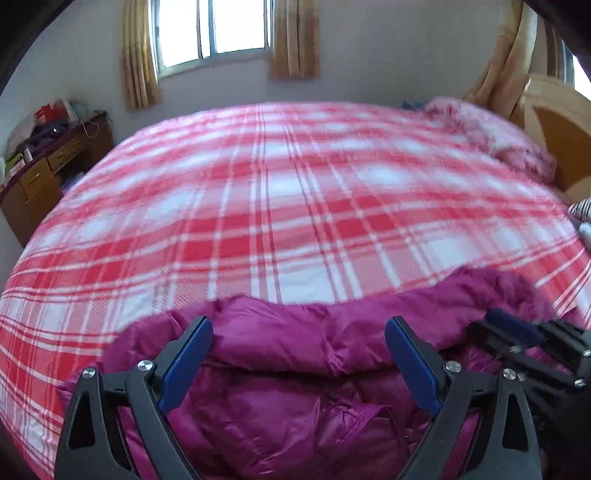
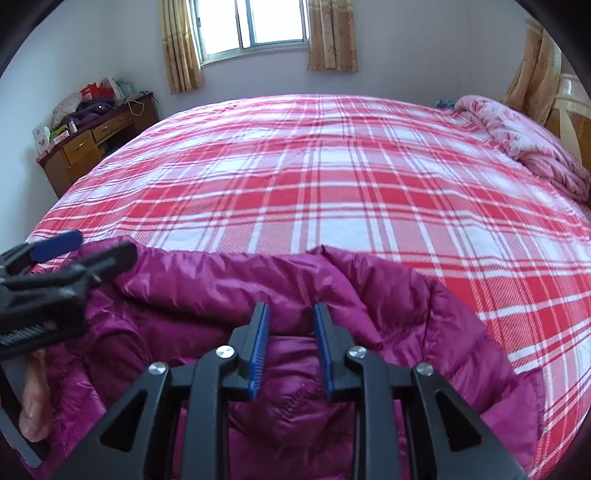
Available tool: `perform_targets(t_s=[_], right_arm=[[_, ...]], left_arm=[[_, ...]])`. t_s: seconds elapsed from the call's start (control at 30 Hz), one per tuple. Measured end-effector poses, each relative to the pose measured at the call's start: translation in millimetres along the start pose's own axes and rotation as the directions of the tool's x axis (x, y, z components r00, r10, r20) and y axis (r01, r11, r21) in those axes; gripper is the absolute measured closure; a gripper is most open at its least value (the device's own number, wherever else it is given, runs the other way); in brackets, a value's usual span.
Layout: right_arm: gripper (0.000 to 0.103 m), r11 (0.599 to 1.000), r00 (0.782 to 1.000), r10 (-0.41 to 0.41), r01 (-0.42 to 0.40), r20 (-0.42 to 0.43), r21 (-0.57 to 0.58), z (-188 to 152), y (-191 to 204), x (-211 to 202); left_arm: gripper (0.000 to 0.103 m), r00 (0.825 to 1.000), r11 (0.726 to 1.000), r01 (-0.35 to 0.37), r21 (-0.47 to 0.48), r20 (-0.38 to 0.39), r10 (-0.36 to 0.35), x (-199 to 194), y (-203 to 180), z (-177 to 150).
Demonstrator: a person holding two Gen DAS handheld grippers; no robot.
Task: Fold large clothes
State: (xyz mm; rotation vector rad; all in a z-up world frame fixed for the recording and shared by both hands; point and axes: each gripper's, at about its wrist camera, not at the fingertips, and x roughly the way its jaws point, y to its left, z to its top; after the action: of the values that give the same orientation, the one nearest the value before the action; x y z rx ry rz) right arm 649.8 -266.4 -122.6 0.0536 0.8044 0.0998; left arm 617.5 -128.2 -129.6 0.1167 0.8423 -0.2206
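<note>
A magenta puffer jacket [image 1: 295, 373] lies bunched on the near edge of a bed with a red and white plaid cover [image 1: 295, 206]. My left gripper [image 1: 299, 332] is open wide above the jacket, nothing between its blue pads. In the right wrist view the jacket [image 2: 258, 291] fills the lower part. My right gripper [image 2: 291, 314] is partly open, its pads a narrow gap apart over a fold of the jacket; the fabric sits below them, not pinched. The left gripper also shows at the left edge [image 2: 62, 254], and the right gripper at the right edge of the left view [image 1: 517, 332].
A pink blanket [image 2: 532, 144] is heaped at the bed's far right by a wooden headboard [image 1: 557, 125]. A cluttered wooden desk [image 2: 96, 136] stands at the far left. A curtained window [image 2: 255, 26] is on the back wall.
</note>
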Motion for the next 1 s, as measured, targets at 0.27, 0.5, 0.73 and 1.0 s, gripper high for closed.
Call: perform_targets(t_s=[0.27, 0.5, 0.73, 1.0], right_arm=[[0.076, 0.999, 0.999, 0.027, -0.026, -0.021, 0.029, -6.9, -6.1, 11.3], [0.076, 0.999, 0.999, 0.03, -0.028, -0.034, 0.035, -7.1, -6.0, 15.4], [0.076, 1.0, 0.999, 0.007, -0.006, -0.042, 0.017, -7.2, -2.7, 17.5], [0.076, 1.0, 0.999, -0.009, 0.009, -0.046, 0.004, -7.8, -0.4, 18.6]], left_arm=[[0.007, 0.999, 1.0, -0.003, -0.012, -0.053, 0.002, 26.8, 3.4, -15.9], [0.005, 0.997, 0.999, -0.046, 0.02, -0.066, 0.047, 29.7, -3.5, -15.2], [0.004, 0.996, 0.999, -0.049, 0.023, -0.068, 0.051, 30.7, -4.9, -15.5], [0.004, 0.996, 0.998, -0.049, 0.025, -0.068, 0.051, 30.3, -5.0, -15.8]])
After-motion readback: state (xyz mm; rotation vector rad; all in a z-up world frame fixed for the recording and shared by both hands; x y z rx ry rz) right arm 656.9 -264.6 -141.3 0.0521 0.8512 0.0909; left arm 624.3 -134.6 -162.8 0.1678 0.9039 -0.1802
